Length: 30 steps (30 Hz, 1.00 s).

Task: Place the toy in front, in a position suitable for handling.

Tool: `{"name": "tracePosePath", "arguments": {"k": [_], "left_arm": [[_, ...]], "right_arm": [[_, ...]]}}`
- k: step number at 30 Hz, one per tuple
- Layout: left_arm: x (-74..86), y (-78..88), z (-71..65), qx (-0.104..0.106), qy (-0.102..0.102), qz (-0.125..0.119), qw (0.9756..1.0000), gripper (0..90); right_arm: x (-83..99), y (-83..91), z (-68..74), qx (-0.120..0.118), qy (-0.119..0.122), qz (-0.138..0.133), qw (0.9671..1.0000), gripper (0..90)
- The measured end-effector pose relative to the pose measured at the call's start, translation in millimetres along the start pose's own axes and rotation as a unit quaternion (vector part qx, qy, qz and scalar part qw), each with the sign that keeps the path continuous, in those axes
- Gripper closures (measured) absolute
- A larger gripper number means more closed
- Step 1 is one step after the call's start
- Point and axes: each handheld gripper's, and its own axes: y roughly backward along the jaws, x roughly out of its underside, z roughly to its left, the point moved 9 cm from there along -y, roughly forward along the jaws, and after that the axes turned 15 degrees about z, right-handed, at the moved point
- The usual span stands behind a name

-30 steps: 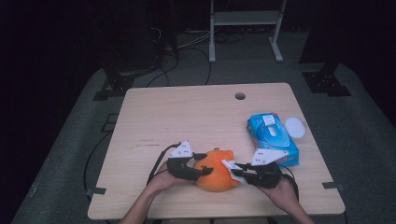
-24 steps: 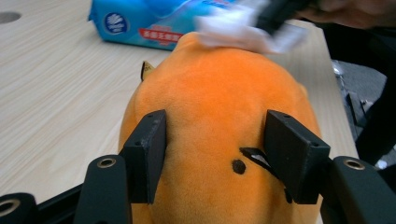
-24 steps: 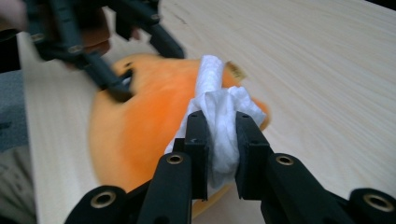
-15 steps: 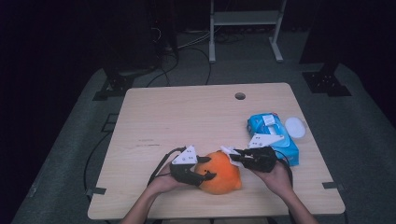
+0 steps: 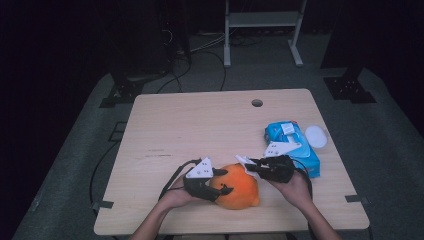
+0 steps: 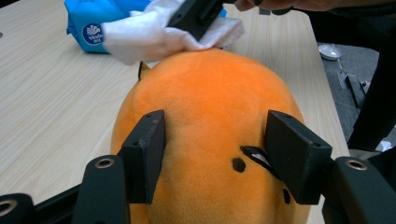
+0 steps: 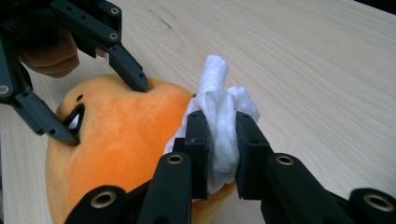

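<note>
The left gripper (image 6: 210, 158) is clamped on the orange plush toy (image 6: 210, 107) on the table (image 5: 200, 125). The right gripper (image 7: 217, 140) pinches a white tissue (image 7: 219, 112), touching the toy's top.

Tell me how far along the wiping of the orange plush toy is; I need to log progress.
Done: a white wipe is out of the blue pack and clamped in the right gripper. In hand: the left gripper pinches the orange plush toy steady while the wipe touches its top. Left: the toy's remaining surface; how much is wiped can't be told.
</note>
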Motion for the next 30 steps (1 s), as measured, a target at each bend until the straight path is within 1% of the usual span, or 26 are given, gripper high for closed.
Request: {"name": "tracePosePath", "arguments": {"k": [3,5,8,12,14,15,16,17,18,19,20,21,23,24,25,27,28,29,30], "left_arm": [[0.1,-1.3,2.8,-0.004,0.008,0.002,1.0000,39.1],[0.4,-1.5,5.1,-0.007,0.016,0.003,0.9998,39.1],[1.5,-1.7,10.0,-0.013,0.033,0.001,0.9994,39.1],[1.4,-1.8,12.1,-0.019,0.039,0.001,0.9991,38.8],[-0.3,-2.2,13.0,-0.026,0.047,-0.001,0.9985,38.0],[-1.6,-2.0,12.9,-0.032,0.045,0.000,0.9985,37.4],[-2.7,-1.6,12.7,-0.035,0.041,0.001,0.9985,36.1],[-5.3,0.2,12.2,-0.038,0.042,-0.001,0.9984,34.2],[-7.5,2.6,12.8,-0.040,0.044,-0.003,0.9983,30.0],[-9.1,5.2,13.5,-0.039,0.045,-0.003,0.9982,25.6],[-10.3,7.7,12.9,-0.034,0.045,-0.003,0.9984,21.1],[-10.0,8.8,12.3,-0.033,0.042,0.000,0.9986,18.6],[-10.0,9.1,10.9,-0.032,0.041,0.001,0.9987,16.6],[-7.3,7.5,8.0,-0.027,0.030,0.009,0.9992,16.4],[-6.3,6.5,7.9,-0.028,0.028,0.013,0.9991,16.7],[-4.9,4.4,8.6,-0.032,0.022,0.017,0.9991,21.9],[-4.9,3.8,9.2,-0.034,0.024,0.016,0.9990,26.2],[-4.5,3.4,10.6,-0.039,0.029,0.015,0.9987,28.5],[-4.3,3.3,11.9,-0.042,0.034,0.014,0.9985,30.6]], "right_arm": [[5.5,4.2,2.1,0.004,-0.003,-0.004,1.0000,76.9],[6.9,7.5,7.7,0.008,0.007,-0.005,0.9999,76.9],[9.4,11.0,20.7,0.005,0.021,-0.003,0.9998,76.9],[16.1,12.7,39.3,-0.001,0.038,0.000,0.9993,76.8],[18.3,14.3,43.8,-0.001,0.042,0.000,0.9991,76.8],[18.8,14.6,43.6,0.002,0.043,0.000,0.9991,76.8],[19.0,14.4,42.3,0.002,0.040,-0.001,0.9992,76.8],[19.1,13.9,40.6,0.001,0.037,-0.002,0.9993,76.9],[19.5,12.3,37.3,-0.002,0.031,-0.003,0.9995,76.8],[19.9,10.7,34.4,-0.004,0.025,-0.003,0.9997,76.9],[20.1,9.4,31.1,-0.005,0.019,-0.004,0.9998,76.9],[20.2,8.3,26.0,-0.002,0.012,-0.006,0.9999,76.8],[21.0,7.7,18.3,0.011,0.008,-0.005,0.9999,76.7],[22.7,7.7,11.8,0.011,-0.003,-0.005,0.9999,76.7],[23.9,7.7,8.9,0.006,-0.010,-0.007,0.9999,76.7],[25.6,7.4,6.7,0.006,-0.015,-0.009,0.9998,76.7],[25.9,7.7,6.8,0.008,-0.013,-0.008,0.9998,76.7],[25.5,8.3,7.4,0.011,-0.013,-0.008,0.9998,76.8],[23.7,10.1,9.3,0.020,-0.005,-0.010,0.9997,76.9]]}}
